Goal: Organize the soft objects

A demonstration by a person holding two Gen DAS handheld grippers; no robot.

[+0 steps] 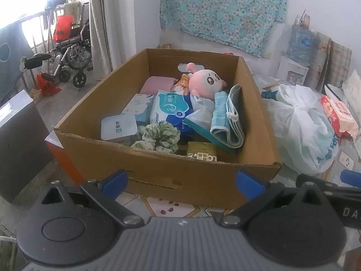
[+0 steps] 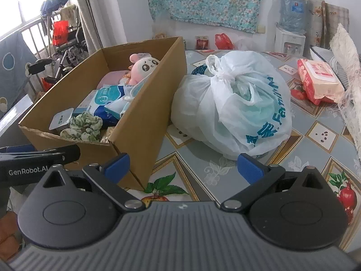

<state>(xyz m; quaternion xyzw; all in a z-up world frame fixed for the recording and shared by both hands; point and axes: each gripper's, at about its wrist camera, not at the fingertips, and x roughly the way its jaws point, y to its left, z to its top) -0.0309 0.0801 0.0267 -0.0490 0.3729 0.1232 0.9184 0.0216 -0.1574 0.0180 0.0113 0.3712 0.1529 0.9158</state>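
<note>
A cardboard box (image 1: 158,176) (image 2: 144,117) stands on the table. In it lie a pink plush toy (image 1: 206,82) (image 2: 144,67), a green scrunchie (image 1: 158,137) (image 2: 84,127), a wet-wipes pack (image 1: 169,108), a folded blue towel (image 1: 227,119) and small cartons. A tied white plastic bag (image 2: 234,108) (image 1: 302,126) sits right of the box. A red-and-pink wipes pack (image 2: 318,81) lies further right. My left gripper (image 1: 182,180) is open in front of the box's near wall, empty. My right gripper (image 2: 183,166) is open over the table between box and bag, empty.
The table has a patterned fruit cloth (image 2: 322,135). A lace cloth (image 2: 347,85) lies at the right edge. A water dispenser (image 2: 291,29) stands at the back wall. A wheelchair (image 1: 70,52) and a railing are at the left.
</note>
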